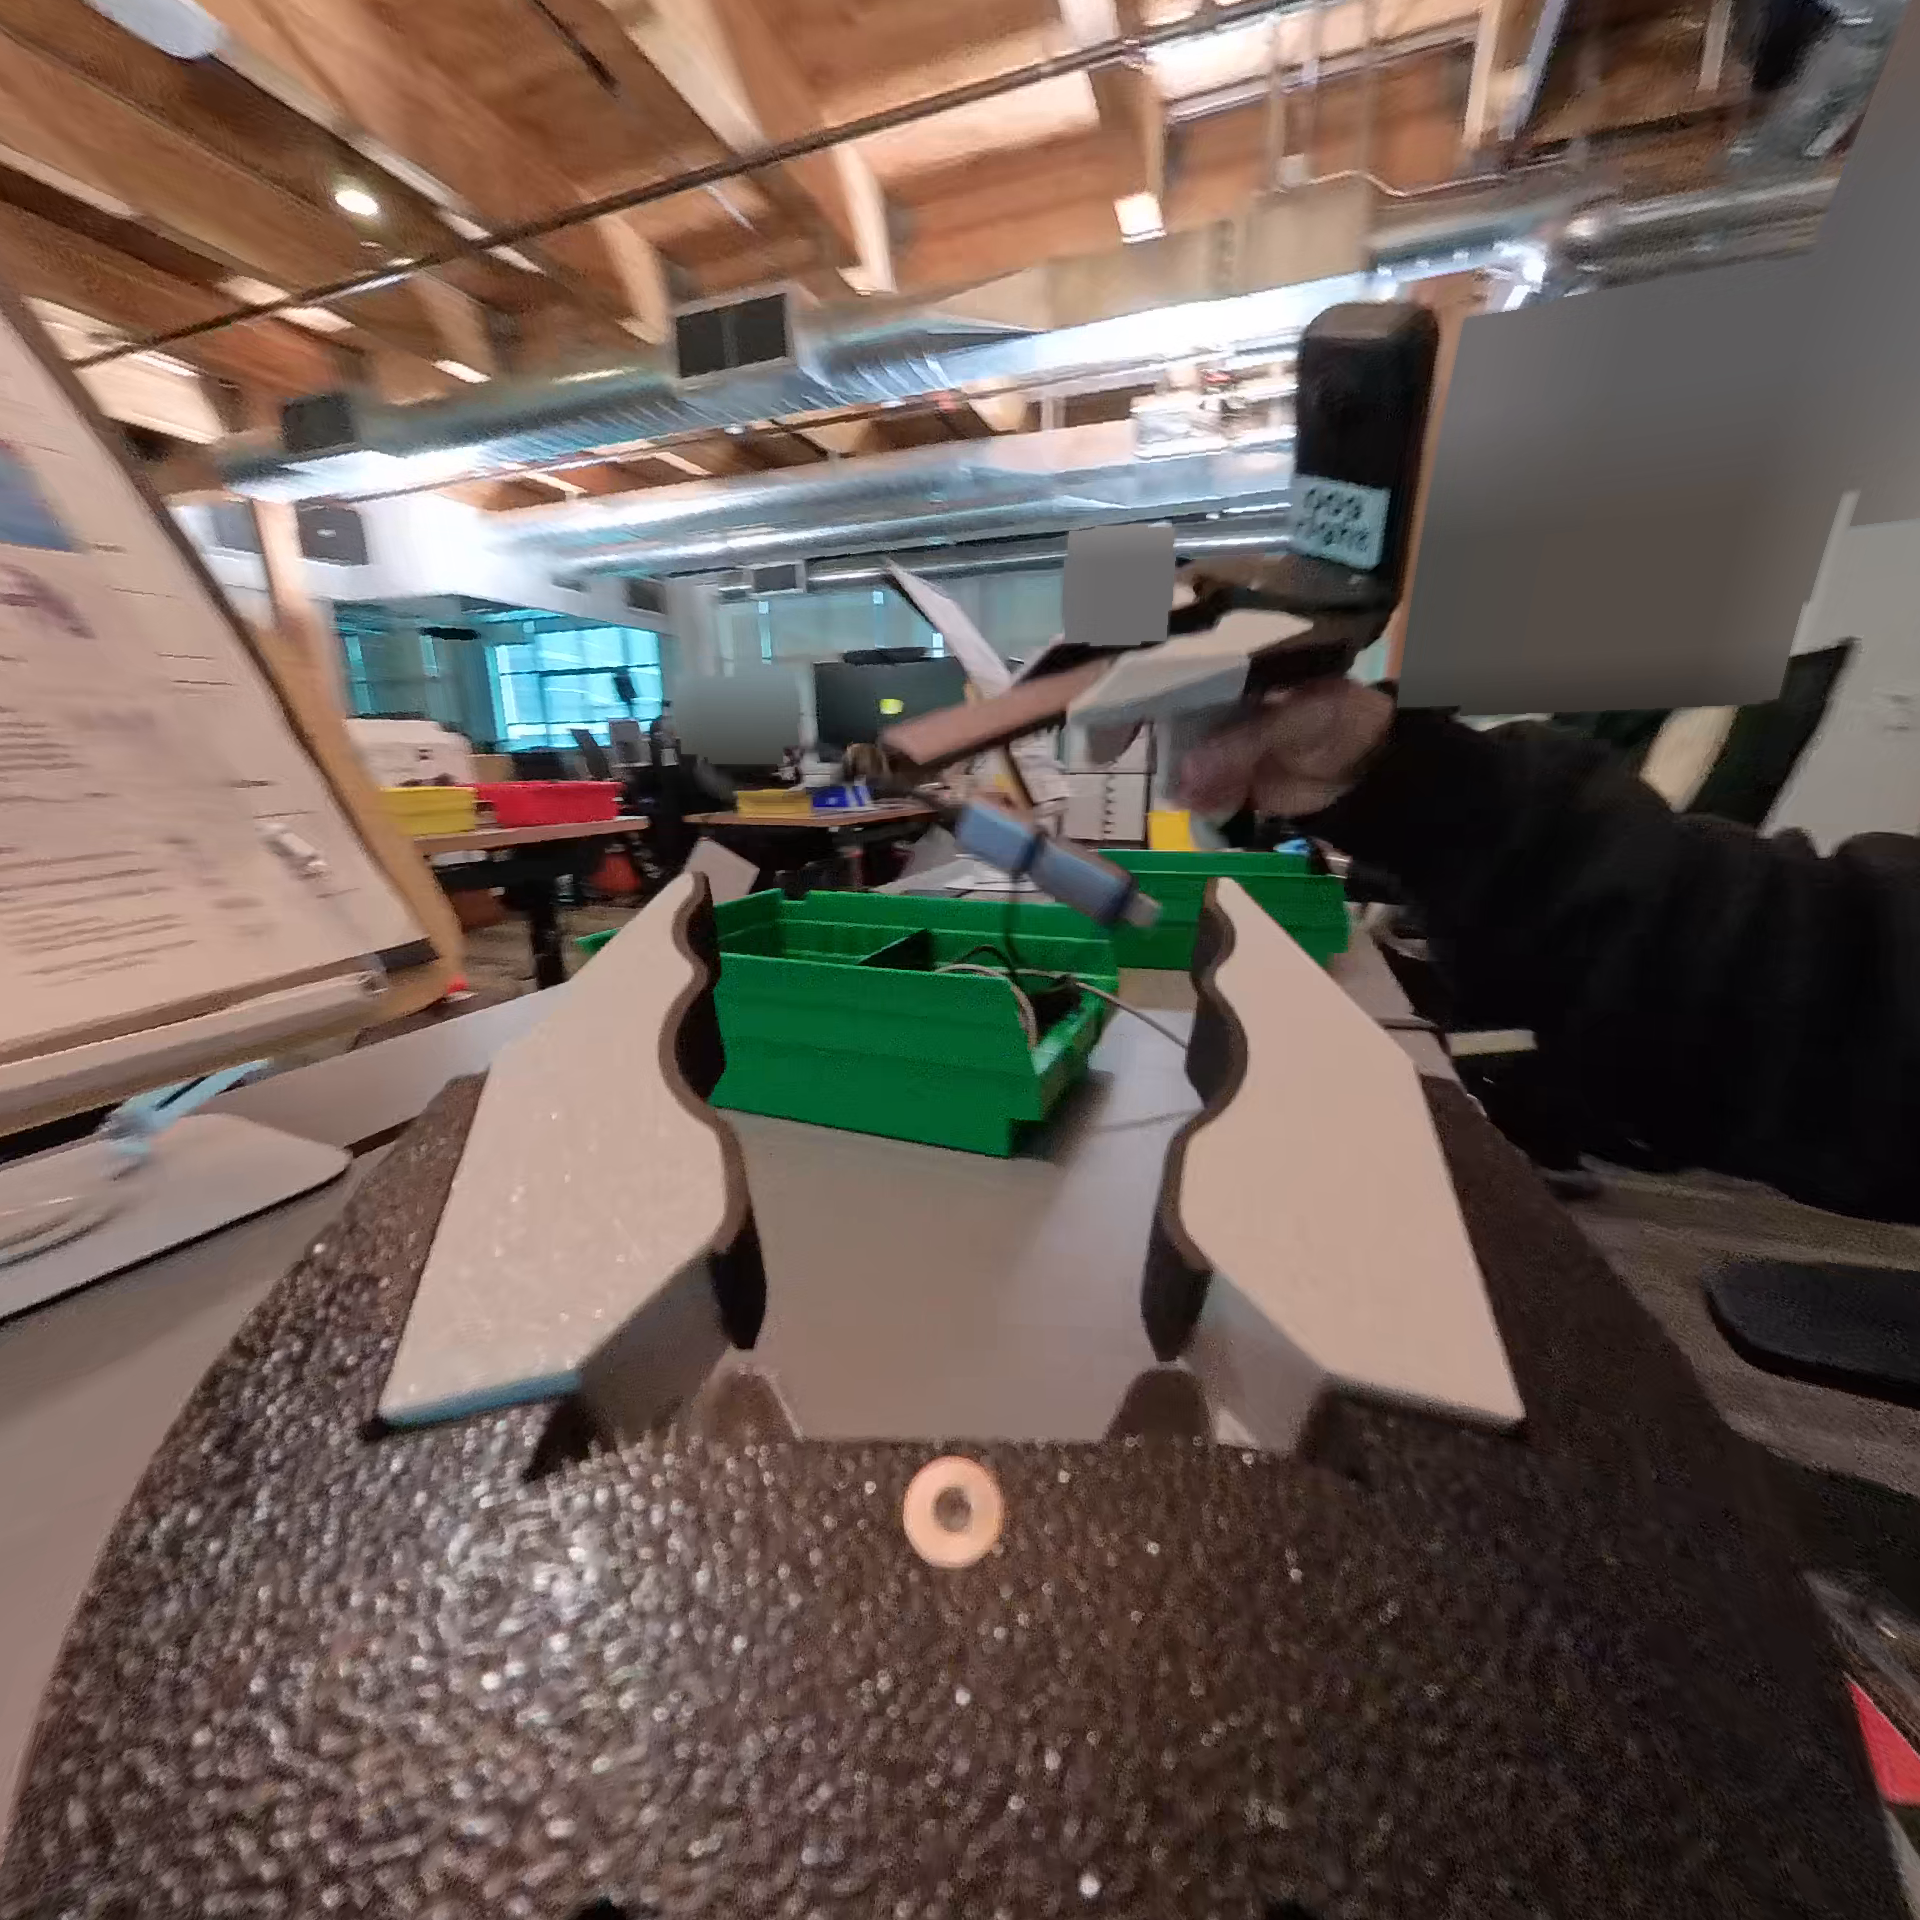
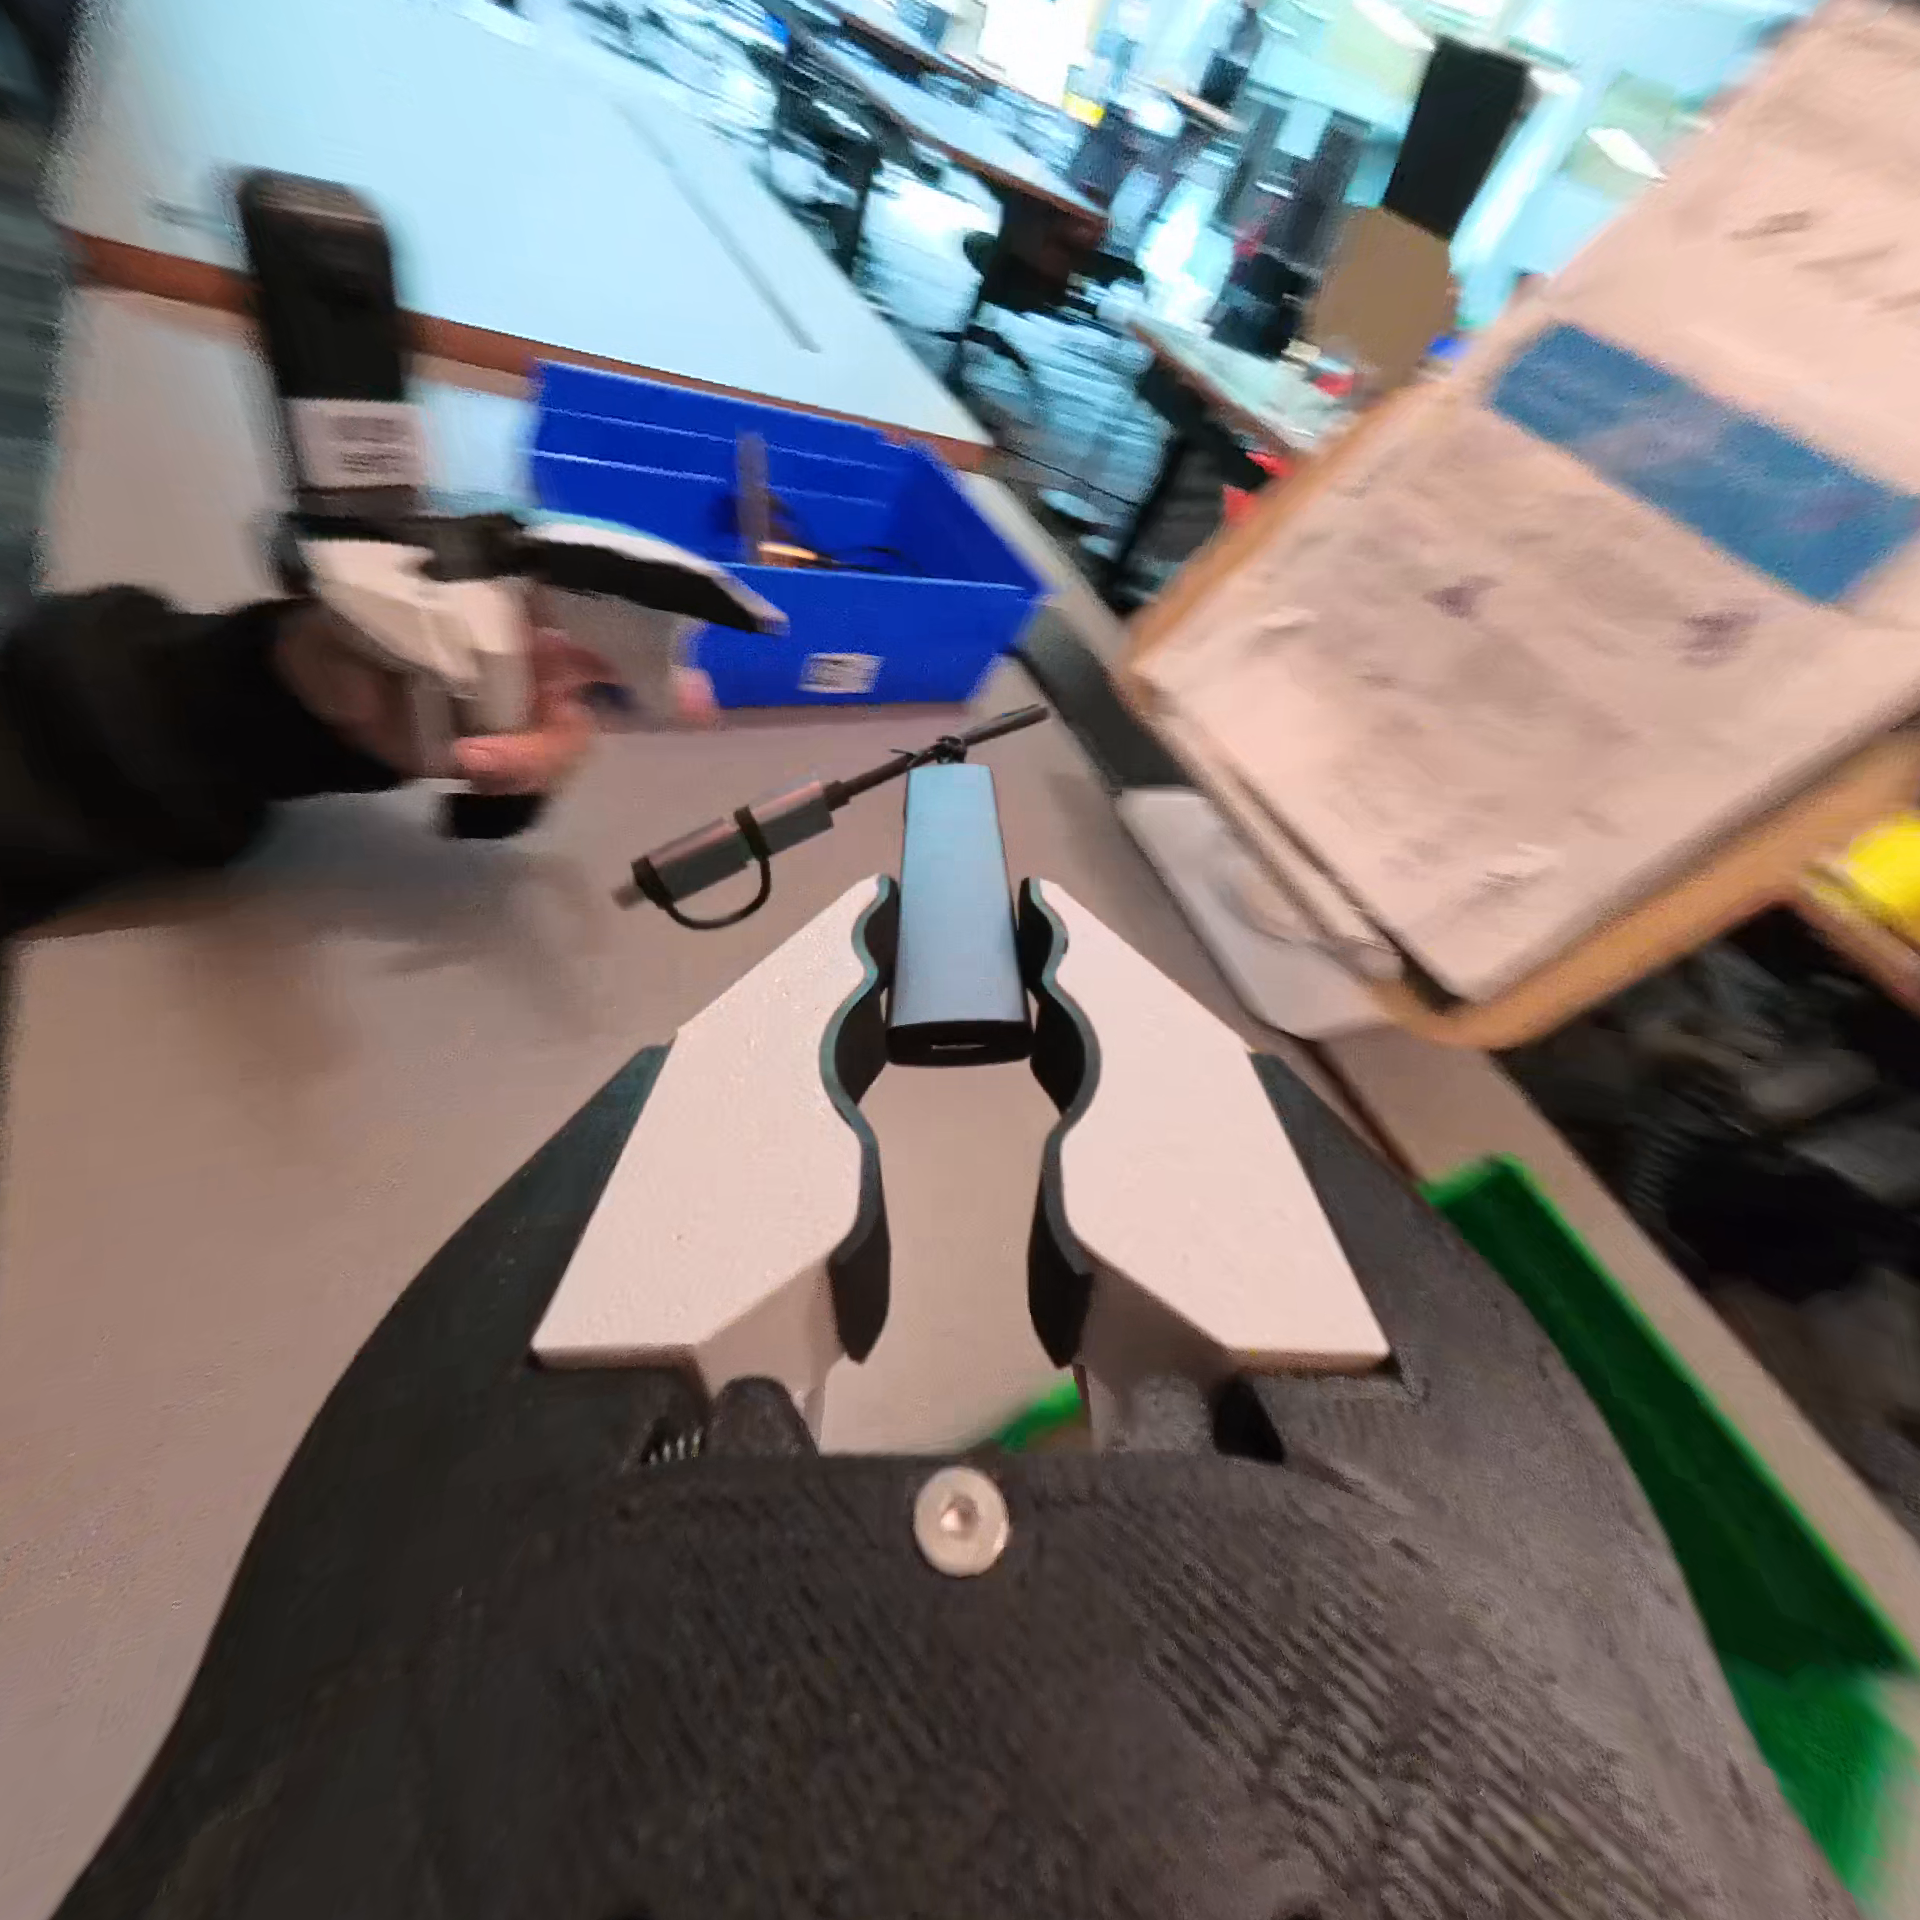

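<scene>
green bin (image 1: 883,1023) sitting on grey table (image 1: 935,1247), holding thin cables | second green bin (image 1: 1247,894) standing behind it | blue bin (image 2: 831,551) resting on table | printed board (image 1: 135,748) leaning at table edge | yellow bin (image 1: 428,808), red bin (image 1: 549,800) sitting on far desk

A bin (image 1: 883,1023) sits mid-table (image 1: 935,1278) before the left gripper (image 1: 956,935); a second bin (image 1: 1236,894) behind it; a board (image 1: 156,790) at the left edge.

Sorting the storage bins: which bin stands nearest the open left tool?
The green bin with cables inside, straight ahead of the left tool. The second green bin stands behind it; the blue bin sits elsewhere.
</scene>
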Action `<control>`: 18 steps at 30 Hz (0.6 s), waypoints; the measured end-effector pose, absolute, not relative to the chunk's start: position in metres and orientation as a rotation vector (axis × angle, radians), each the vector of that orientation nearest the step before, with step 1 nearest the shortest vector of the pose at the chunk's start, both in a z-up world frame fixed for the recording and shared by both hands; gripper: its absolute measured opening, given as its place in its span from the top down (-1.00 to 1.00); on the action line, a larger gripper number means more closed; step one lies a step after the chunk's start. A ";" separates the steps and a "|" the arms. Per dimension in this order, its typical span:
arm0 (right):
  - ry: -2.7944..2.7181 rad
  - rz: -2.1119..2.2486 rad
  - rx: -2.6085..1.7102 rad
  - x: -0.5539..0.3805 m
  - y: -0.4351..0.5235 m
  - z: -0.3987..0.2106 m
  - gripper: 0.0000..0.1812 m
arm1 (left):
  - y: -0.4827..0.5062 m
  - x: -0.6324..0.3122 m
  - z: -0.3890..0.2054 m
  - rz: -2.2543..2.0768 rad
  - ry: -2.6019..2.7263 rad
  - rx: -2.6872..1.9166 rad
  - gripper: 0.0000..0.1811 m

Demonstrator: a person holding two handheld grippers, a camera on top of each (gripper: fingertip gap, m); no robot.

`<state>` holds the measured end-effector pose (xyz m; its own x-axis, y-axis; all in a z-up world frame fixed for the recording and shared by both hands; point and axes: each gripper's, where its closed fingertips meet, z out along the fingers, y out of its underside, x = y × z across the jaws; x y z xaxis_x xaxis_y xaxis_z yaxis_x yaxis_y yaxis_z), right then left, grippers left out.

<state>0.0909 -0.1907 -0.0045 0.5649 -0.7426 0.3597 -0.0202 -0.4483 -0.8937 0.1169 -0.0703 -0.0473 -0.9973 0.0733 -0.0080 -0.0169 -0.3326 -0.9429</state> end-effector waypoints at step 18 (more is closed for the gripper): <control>1.809 -1.287 -2.411 0.185 -0.464 -0.100 0.75 | -0.088 0.113 -0.070 2.334 -1.887 -0.059 0.10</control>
